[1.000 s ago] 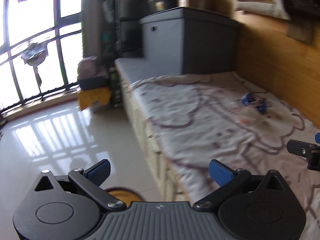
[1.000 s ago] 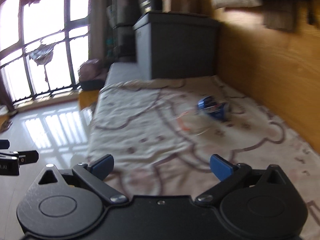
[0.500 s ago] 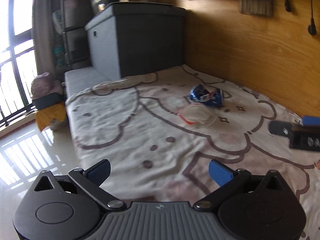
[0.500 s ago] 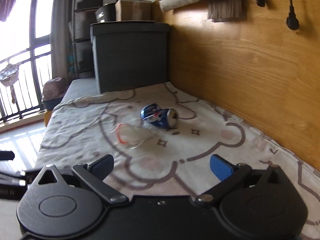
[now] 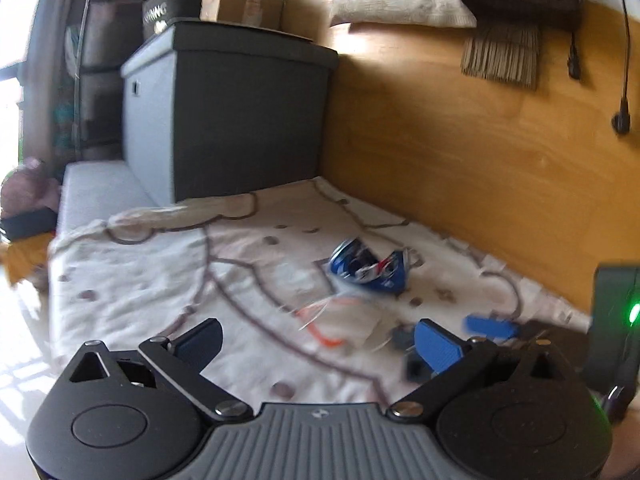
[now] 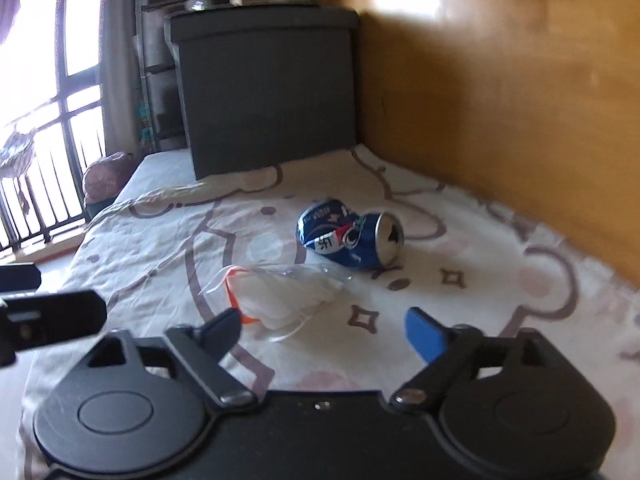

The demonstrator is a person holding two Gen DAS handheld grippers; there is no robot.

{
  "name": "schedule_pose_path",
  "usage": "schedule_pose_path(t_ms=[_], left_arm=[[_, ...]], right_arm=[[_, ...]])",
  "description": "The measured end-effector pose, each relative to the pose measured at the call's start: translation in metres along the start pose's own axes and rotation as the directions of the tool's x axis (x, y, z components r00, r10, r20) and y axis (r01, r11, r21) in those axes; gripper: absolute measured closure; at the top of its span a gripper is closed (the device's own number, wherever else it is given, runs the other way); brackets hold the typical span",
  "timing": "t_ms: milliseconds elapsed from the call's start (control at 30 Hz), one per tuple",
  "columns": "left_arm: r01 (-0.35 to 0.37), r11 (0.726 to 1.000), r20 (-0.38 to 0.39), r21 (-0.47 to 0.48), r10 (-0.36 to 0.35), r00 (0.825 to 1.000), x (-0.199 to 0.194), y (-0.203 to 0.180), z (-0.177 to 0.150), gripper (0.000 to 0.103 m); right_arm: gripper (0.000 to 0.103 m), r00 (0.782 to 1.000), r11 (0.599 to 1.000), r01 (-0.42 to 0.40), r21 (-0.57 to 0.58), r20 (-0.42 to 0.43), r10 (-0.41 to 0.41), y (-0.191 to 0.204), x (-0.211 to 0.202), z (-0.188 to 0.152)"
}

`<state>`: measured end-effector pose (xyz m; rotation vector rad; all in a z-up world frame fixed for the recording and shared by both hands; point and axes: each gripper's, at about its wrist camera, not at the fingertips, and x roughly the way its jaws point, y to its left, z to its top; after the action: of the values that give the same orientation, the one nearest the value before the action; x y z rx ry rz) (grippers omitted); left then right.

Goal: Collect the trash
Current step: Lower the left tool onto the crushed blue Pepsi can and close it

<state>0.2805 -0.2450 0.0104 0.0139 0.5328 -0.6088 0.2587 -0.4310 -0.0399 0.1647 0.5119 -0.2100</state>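
Crushed blue aluminium can (image 6: 349,239) lay on its side dead ahead of the right gripper (image 6: 324,330), nearer than the left gripper (image 5: 316,344), jaws apart but just narrowing, nothing held.

My left gripper (image 5: 318,338) has a ribbed grey base between two black round housings, silver pivot screws and blue pads on black fingers (image 5: 434,350). My right gripper (image 6: 324,330) matches it, but its base behind the jaws is smooth black.
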Motion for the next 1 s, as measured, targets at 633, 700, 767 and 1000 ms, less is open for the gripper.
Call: schedule_pose_path(t_ms=[633,700,767,1000], left_arm=[[0.083,0.992,-0.079,0.096,-0.075,0.994,0.133,-0.002,0.056,0.018],[0.073,0.994,-0.097,0.081,-0.065,0.993,0.150,-0.002,0.059,0.021],[0.063,0.995,-0.104,0.080,-0.054,0.993,0.163,-0.004,0.060,0.022],[0.075,0.992,-0.088,0.097,-0.066,0.994,0.183,-0.019,0.062,0.007]], right_arm=[[0.066,0.993,0.988,-0.115,0.102,0.004,0.116,-0.012,0.046,-0.016],[0.078,0.993,0.987,-0.120,0.111,0.002,0.121,-0.014,0.044,-0.018],[0.085,0.994,0.988,-0.109,0.112,-0.002,0.110,-0.018,0.039,-0.020],[0.101,0.997,0.988,-0.067,0.137,-0.019,0.070,-0.036,0.024,-0.028]])
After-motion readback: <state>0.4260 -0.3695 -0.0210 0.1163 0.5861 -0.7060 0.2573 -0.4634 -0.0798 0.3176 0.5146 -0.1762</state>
